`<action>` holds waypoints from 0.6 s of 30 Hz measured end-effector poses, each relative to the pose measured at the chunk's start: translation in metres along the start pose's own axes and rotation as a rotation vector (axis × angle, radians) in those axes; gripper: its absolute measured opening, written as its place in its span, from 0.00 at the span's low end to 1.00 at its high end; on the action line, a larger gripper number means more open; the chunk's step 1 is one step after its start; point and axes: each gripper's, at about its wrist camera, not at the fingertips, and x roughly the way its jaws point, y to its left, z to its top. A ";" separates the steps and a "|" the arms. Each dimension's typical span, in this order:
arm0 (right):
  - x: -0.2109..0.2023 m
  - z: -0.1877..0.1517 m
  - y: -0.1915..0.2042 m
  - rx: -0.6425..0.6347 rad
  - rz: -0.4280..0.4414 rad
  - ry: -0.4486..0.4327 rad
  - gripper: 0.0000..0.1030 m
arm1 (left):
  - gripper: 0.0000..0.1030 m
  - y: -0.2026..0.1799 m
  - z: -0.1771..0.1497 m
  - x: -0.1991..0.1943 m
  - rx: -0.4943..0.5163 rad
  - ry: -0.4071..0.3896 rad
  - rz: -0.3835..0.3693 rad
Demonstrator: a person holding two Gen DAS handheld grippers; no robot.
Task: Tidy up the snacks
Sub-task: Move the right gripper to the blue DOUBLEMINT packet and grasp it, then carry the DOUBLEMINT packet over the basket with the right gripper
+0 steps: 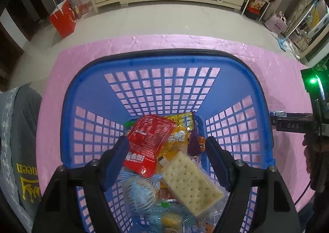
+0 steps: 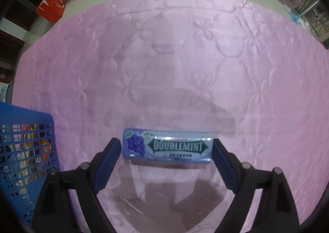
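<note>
Right gripper [image 2: 167, 148] stands wide astride the Doublemint tin [image 2: 167, 147], which lies flat mid-quilt [image 2: 185, 58] beside the blue basket [image 2: 24, 113], pads just clear of its short ends: light, rigid, probably slick, best pinched end to end.

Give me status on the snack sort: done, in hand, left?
Done: nothing clearly sorted; most snacks still sit piled in the blue basket. In hand: the Doublemint pack lies on the pink cloth between the right gripper pads, with small gaps either side, so not clamped. The left gripper is open over the red packet and cracker pack. Left: the basket's contents.
</note>
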 end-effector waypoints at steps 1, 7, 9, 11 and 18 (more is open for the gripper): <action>0.000 0.000 0.002 -0.010 -0.010 -0.012 0.82 | 0.72 0.000 0.000 -0.001 -0.002 -0.003 -0.004; -0.006 -0.007 0.003 -0.016 0.009 -0.034 0.81 | 0.72 -0.005 -0.003 -0.009 0.014 -0.027 -0.018; -0.015 -0.017 0.002 -0.019 0.021 -0.040 0.81 | 0.72 -0.007 -0.005 -0.012 0.019 -0.038 -0.014; -0.027 -0.024 0.003 -0.023 0.033 -0.053 0.81 | 0.72 -0.009 -0.008 -0.019 0.037 -0.049 -0.018; -0.094 -0.058 0.017 -0.091 0.079 -0.137 0.81 | 0.72 -0.013 -0.020 -0.054 0.066 -0.105 -0.009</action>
